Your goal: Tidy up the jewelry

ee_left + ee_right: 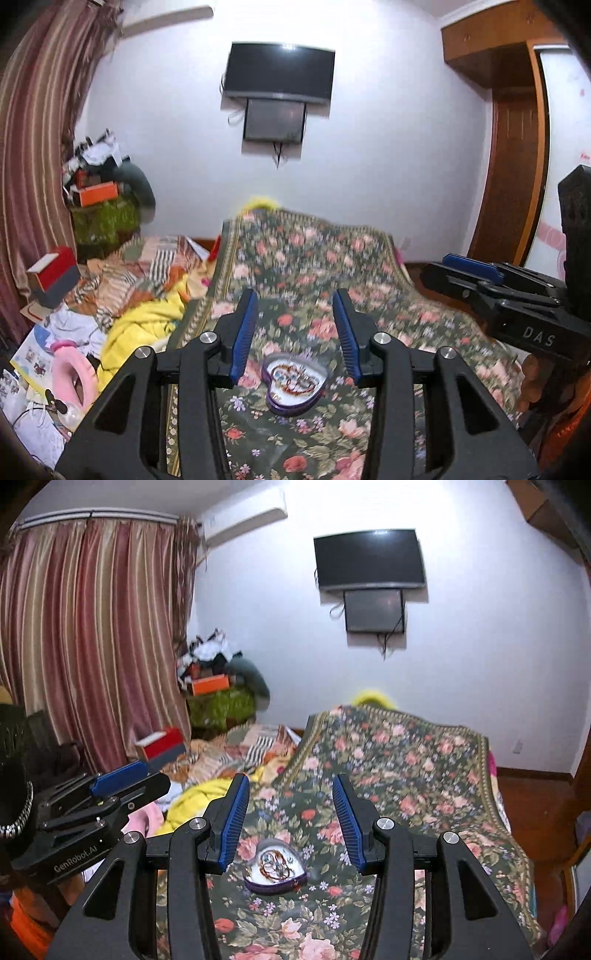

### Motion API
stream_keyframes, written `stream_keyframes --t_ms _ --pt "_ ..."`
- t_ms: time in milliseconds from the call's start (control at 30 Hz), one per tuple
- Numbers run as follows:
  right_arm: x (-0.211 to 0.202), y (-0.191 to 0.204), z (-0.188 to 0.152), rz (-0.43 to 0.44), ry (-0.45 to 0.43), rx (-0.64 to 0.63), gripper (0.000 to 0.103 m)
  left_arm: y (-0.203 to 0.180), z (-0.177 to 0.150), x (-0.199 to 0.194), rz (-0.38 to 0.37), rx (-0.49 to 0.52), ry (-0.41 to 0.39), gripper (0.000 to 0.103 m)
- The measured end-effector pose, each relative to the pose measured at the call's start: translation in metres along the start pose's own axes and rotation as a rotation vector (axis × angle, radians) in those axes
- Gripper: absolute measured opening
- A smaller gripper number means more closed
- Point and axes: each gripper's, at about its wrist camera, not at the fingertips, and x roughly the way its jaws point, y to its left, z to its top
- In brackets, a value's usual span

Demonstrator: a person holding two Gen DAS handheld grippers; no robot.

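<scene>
A: Left gripper [295,332]?
B: Raised above the bed, jaws spread wide, nothing between the blue pads [243,332]. Angled down at the heart-shaped tin [293,384].

A: Right gripper [290,818]?
B: Same pose, jaws wide apart, holding nothing, hovering over the tin from slightly further back. It sits just right of the left one; each shows in the other's view at the frame edge.

A: Where's the task item?
B: Heart-shaped tin, purple wall, lid off, lying flat on the floral bedspread [314,258], near the front. Jewelry [275,866] tangled inside: reddish-brown beaded strands plus something bluish. Can't separate individual pieces. Neither gripper touches it.

A: Surface?
B: Dark green bedspread with pink roses and a gold border, draped over the bed. Left of it, a yellow cloth [144,328] and striped patchwork bedding [147,266] in a heap.

A: Further back?
B: Red and grey box [162,747], then a cluttered pile with an orange box [210,685] on green fabric. Striped curtain [92,627] on the left. White wall with a mounted TV [369,559], a smaller screen [373,611] just under it, air conditioner [243,513] top left. Wooden wardrobe [509,147] on the right.
</scene>
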Motion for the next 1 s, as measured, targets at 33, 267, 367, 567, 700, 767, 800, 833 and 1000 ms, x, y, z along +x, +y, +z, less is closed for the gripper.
stream_keyframes --t_ms 33,267,367,567,700,767,800,833,1000 --pt "-0.005 0.001 0.001 -0.004 -0.015 0.005 0.051 -0.003 0.001 -0.007 0.006 0.000 -0.018 0.042" --pt "-0.029 0.010 -0.002 -0.038 -0.080 0.005 0.057 -0.019 0.001 -0.043 0.054 0.032 -0.103 0.049" --pt "-0.030 0.013 -0.005 -0.041 -0.083 0.003 0.064 -0.021 0.001 -0.054 0.066 0.036 -0.121 0.055" --pt "-0.038 0.016 -0.008 -0.053 -0.097 -0.010 0.067 -0.021 0.000 -0.062 0.078 0.033 -0.145 0.067" --pt "-0.041 0.017 -0.011 -0.060 -0.097 -0.009 0.070 -0.020 0.000 -0.062 0.077 0.027 -0.145 0.068" --pt "-0.042 0.016 -0.013 -0.057 -0.094 -0.006 0.070 -0.019 -0.001 -0.063 0.077 0.024 -0.145 0.069" --pt "-0.042 0.016 -0.013 -0.056 -0.092 -0.005 0.070 -0.019 -0.001 -0.063 0.077 0.022 -0.145 0.070" --pt "-0.041 0.016 -0.013 -0.057 -0.091 -0.005 0.070 -0.021 -0.002 -0.064 0.076 0.021 -0.146 0.070" --pt "-0.043 0.015 -0.015 -0.056 -0.093 0.001 0.070 -0.023 -0.003 -0.064 0.077 0.024 -0.144 0.071"
